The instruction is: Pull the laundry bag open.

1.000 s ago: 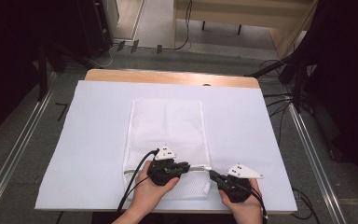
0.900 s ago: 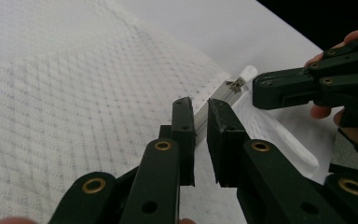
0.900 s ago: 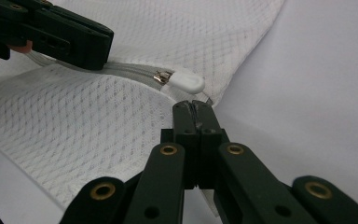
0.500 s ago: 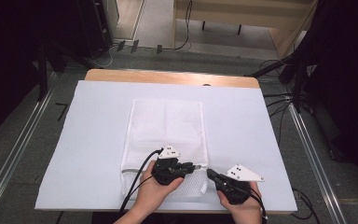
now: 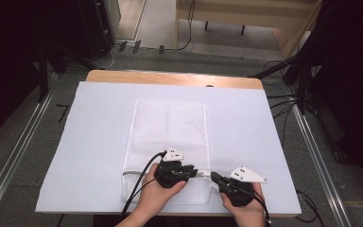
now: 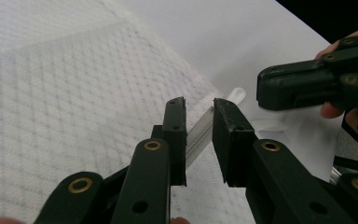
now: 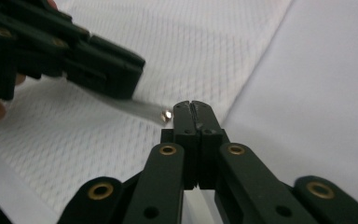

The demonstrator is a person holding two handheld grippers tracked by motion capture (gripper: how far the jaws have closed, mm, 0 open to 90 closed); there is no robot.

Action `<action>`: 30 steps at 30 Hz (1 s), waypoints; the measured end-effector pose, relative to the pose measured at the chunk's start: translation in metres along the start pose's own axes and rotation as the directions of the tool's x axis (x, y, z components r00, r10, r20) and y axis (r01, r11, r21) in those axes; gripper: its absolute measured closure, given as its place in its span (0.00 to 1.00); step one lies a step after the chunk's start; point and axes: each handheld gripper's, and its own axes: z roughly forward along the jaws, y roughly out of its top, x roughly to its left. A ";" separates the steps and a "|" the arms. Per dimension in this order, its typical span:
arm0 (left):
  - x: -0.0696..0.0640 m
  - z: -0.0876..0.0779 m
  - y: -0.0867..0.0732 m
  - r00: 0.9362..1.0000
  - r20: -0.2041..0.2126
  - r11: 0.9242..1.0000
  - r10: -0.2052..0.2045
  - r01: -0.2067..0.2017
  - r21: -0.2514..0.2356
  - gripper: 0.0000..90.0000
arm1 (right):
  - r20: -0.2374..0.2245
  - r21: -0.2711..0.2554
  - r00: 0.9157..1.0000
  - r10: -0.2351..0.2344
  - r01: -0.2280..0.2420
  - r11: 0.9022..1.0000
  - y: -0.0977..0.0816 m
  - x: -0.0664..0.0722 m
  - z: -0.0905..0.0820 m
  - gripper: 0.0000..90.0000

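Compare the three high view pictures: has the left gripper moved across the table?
Yes, slightly. The left gripper has shifted a little to the right, closer to the right edge of the white mesh bag, which lies where it did.

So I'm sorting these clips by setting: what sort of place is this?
Probably a lab or workshop recording station, not a home: a table covered in white sheeting, metal rails along the floor, loose cables and dark equipment around it.
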 end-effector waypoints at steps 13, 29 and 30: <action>0.002 -0.006 0.001 1.000 0.011 1.000 -0.012 0.013 -0.021 0.86 | 0.080 0.068 0.984 -0.157 0.152 0.986 -0.013 0.016 0.018 0.67; -0.007 0.003 0.001 0.997 0.071 0.999 -0.037 0.038 -0.010 0.76 | 0.095 0.039 0.982 -0.166 0.162 0.986 -0.004 0.024 0.014 0.99; -0.007 0.002 0.001 0.996 0.076 0.999 -0.048 0.049 -0.013 0.73 | 0.094 0.035 0.981 -0.172 0.169 0.985 -0.003 0.026 0.014 0.99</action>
